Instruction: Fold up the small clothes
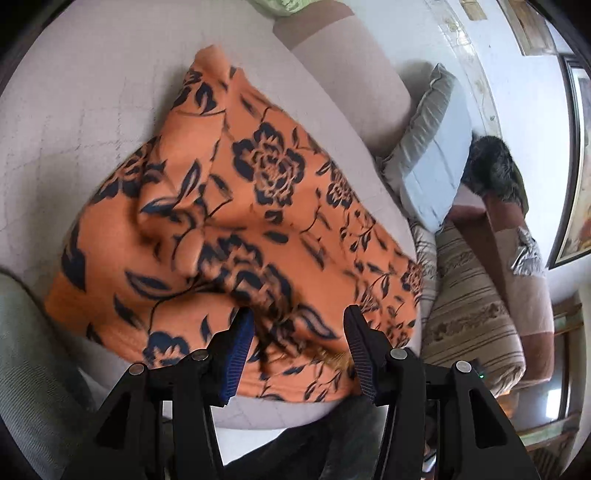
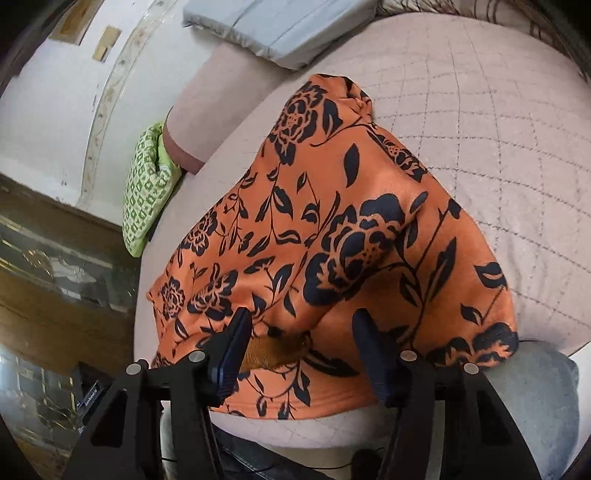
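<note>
Orange floral garment (image 1: 236, 221) lies rumpled on the quilted bed (image 2: 480, 110), its hem at the near edge. My left fingers (image 1: 295, 354) and right fingers (image 2: 299, 354) stand apart over that hem, gripping nothing. I judge I must next pinch both corners to fold.

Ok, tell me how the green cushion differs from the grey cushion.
The green cushion has a green-and-white checked pattern; the grey cushion is plain, with seams across it.
The green cushion stands on edge against the side of the pinkish sofa; the grey cushion lies flatter, at the far edge of the seat.
Both sit clear of the orange flowered garment that is spread on the sofa.
</note>
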